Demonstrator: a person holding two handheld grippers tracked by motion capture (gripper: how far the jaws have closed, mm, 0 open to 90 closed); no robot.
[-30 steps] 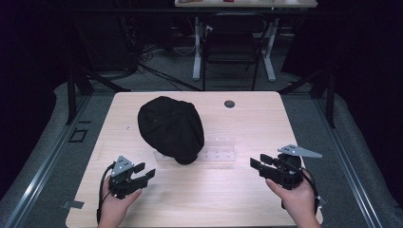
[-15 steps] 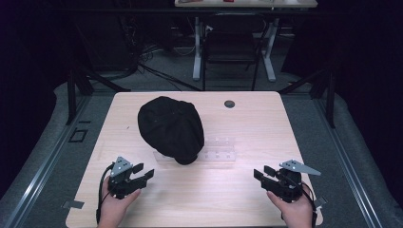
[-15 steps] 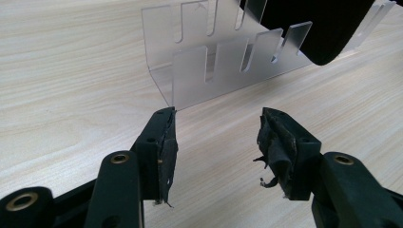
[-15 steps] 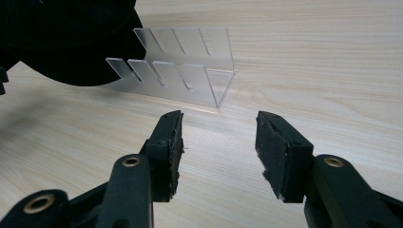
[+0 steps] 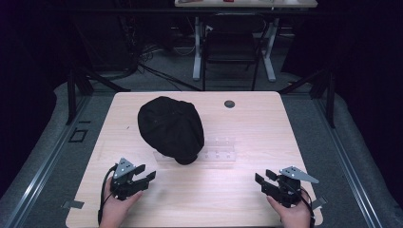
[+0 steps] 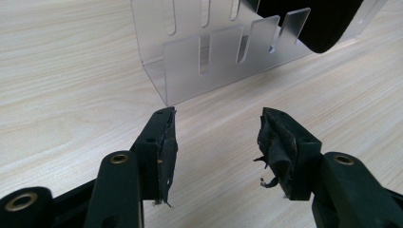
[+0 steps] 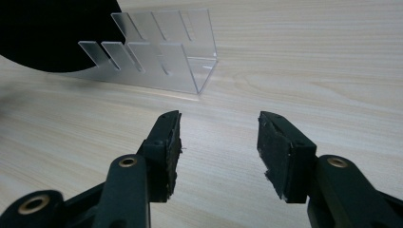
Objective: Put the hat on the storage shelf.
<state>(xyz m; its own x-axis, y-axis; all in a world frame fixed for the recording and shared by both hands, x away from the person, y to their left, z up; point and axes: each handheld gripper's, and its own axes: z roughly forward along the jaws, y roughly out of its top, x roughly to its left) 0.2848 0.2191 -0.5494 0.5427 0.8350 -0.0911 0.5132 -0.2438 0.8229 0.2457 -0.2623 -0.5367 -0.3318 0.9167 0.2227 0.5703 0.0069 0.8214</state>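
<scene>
A black cap [image 5: 170,127] lies on the wooden table [image 5: 247,123], resting over the left part of a clear slotted acrylic rack [image 5: 218,151]. The rack [image 6: 209,52] stands just beyond my left gripper [image 6: 216,118], with the cap's edge [image 6: 313,23] at its top right. My left gripper [image 5: 145,173] is open and holds nothing, near the table's front left. Near the front right, my right gripper [image 5: 263,179] is open and holds nothing too. Ahead of the right gripper [image 7: 218,121] are the rack [image 7: 161,52] and the cap [image 7: 52,33].
A small dark round grommet [image 5: 229,103] sits in the tabletop near its far edge. Beyond the table stand a chair [image 5: 233,47] and cables on the floor. Grey floor borders the table on both sides.
My right gripper has drawn back toward the table's front edge and a little lower. The left gripper, cap and rack have not moved.
</scene>
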